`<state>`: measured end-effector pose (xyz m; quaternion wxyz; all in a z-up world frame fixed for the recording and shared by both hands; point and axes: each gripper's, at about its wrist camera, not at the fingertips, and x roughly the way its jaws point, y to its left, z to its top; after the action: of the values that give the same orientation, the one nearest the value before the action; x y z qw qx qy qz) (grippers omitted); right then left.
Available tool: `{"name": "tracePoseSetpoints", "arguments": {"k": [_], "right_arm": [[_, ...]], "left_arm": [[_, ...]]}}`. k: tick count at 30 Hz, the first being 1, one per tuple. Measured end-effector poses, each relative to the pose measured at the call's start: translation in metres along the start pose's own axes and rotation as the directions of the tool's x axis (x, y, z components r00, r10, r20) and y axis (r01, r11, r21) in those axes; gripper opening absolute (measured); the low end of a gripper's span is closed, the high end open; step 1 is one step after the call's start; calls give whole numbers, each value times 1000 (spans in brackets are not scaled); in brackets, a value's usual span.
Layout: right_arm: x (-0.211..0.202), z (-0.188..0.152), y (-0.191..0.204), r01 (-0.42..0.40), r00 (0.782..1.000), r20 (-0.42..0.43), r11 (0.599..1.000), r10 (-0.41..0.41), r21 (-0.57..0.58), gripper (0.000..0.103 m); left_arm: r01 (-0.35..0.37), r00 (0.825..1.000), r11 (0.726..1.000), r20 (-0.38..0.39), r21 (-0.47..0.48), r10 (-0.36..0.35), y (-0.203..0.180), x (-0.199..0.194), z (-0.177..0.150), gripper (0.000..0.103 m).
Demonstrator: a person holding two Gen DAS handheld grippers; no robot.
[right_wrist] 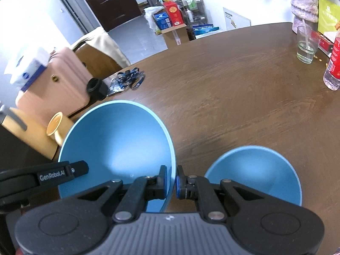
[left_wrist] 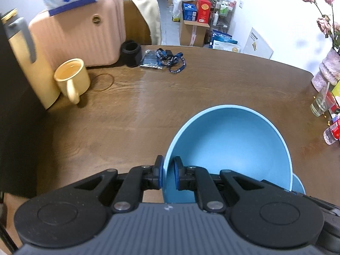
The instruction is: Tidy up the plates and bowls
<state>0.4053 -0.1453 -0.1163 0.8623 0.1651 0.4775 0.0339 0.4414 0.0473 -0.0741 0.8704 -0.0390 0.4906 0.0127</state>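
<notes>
Now | left gripper [left_wrist: 168, 175] clamped on big blue bowl [left_wrist: 231, 140] rim | right gripper [right_wrist: 171, 181] clamped on opposite rim

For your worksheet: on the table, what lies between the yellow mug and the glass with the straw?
Mostly bare brown table. In the left wrist view, nothing stands on the stretch from the yellow mug to the glass; the held blue bowl sits nearer the camera.

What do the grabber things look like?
The left gripper and the right gripper look the same: black jointed arms with silver rivets, blue pads on the fingertips and a grey ribbed body. White lettering on one black bar reads GenRobot.AI.
</notes>
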Motion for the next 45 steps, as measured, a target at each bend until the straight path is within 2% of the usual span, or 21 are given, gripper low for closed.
{"name": "tracePoseSetpoints", "arguments": {"k": [12,22,32,45], "right_arm": [[-43,-47,3,-8,1000,4,999,8,-33,8],[-77,-71,-13,15,1000,23,999,-14,-43,8],[-96,-74,-42,39,999,35,999,-38,-21,8],[-94,-54,-95,98,993,55,993,-101,60,8]], "left_arm": [[8,1000,999,12,-44,-7,12,-45,-53,11],[32,999,998,11,-48,-32,-1,-67,-82,11],[59,998,998,5,-18,-59,-32,-75,-96,11],[125,992,990,-15,64,-125,-91,-53,-82,11]]}}
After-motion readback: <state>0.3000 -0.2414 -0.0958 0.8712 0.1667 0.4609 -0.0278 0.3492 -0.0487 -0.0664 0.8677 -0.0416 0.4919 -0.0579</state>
